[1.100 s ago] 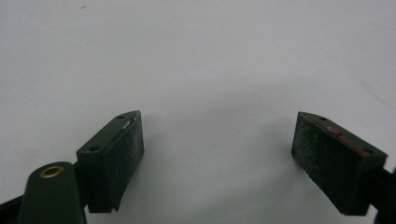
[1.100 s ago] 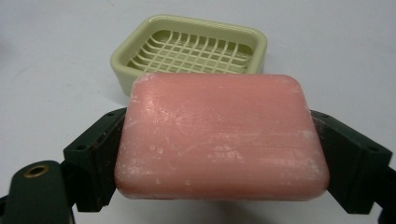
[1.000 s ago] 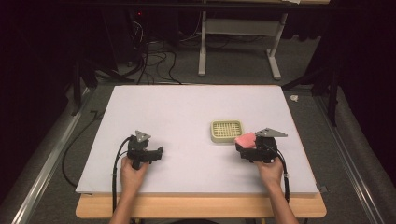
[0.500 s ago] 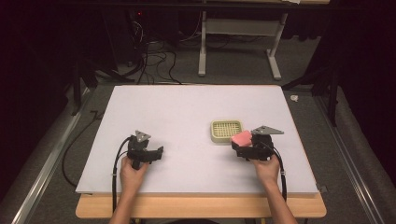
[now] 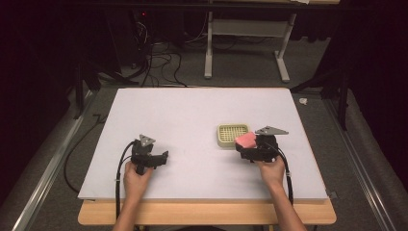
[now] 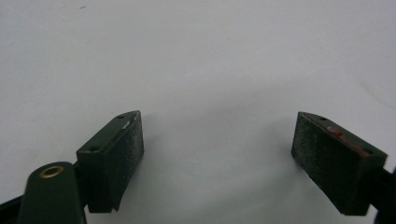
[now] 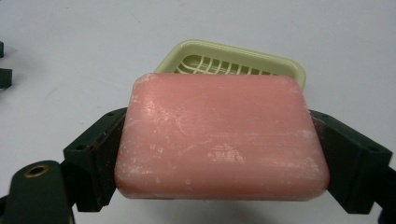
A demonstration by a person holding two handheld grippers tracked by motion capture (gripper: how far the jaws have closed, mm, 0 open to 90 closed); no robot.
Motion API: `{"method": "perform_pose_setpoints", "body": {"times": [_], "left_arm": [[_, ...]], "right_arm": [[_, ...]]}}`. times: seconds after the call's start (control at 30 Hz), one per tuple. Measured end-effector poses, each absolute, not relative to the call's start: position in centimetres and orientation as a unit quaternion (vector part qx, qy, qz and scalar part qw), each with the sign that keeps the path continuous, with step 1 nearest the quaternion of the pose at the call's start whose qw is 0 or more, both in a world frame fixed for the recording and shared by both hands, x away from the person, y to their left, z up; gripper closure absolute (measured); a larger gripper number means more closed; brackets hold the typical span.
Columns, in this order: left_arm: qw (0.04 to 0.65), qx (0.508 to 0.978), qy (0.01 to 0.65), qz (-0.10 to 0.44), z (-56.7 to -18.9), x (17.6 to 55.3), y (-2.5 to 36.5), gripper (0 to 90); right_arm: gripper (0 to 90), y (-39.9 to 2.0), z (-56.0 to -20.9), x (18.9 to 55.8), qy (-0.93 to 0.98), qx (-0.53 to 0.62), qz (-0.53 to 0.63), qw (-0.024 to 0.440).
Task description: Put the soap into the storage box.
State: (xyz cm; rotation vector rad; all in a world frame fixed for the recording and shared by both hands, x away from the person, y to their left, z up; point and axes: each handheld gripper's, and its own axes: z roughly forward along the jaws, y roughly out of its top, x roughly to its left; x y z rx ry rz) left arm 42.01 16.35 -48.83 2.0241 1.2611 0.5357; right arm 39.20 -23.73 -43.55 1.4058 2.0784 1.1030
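A pink bar of soap (image 7: pixel 219 137) is clamped between the jaws of my right gripper (image 5: pixel 246 144), which is shut on it. In the high view the soap (image 5: pixel 245 140) hangs just right of a pale yellow-green soap dish (image 5: pixel 233 134) with a slotted grid floor. The dish (image 7: pixel 275 65) shows behind the bar in the right gripper view. My left gripper (image 5: pixel 163 158) rests at the front left of the white table (image 5: pixel 192 110). It stands open, its pads (image 6: pixel 116 154) wide apart over bare table.
The white tabletop sits on a wooden board (image 5: pixel 207 211) whose front edge shows near the person's forearms. Behind the table stand a metal frame (image 5: pixel 245 29) and loose cables (image 5: pixel 159 62) on the floor. A cable (image 5: pixel 118 178) trails from the left gripper.
My right gripper has moved a little to the left with the soap, closer to the dish. The left gripper has stayed in place.
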Motion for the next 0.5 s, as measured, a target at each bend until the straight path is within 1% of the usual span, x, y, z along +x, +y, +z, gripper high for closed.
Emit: {"method": "perform_pose_setpoints", "body": {"times": [0.5], "left_arm": [[0.342, 0.778, 0.485, 0.206, -48.8, 42.0, 16.4, 17.3]], "right_arm": [[13.6, -22.4, -43.4, 41.0, 0.750, 0.509, 0.376, 0.194]]}}
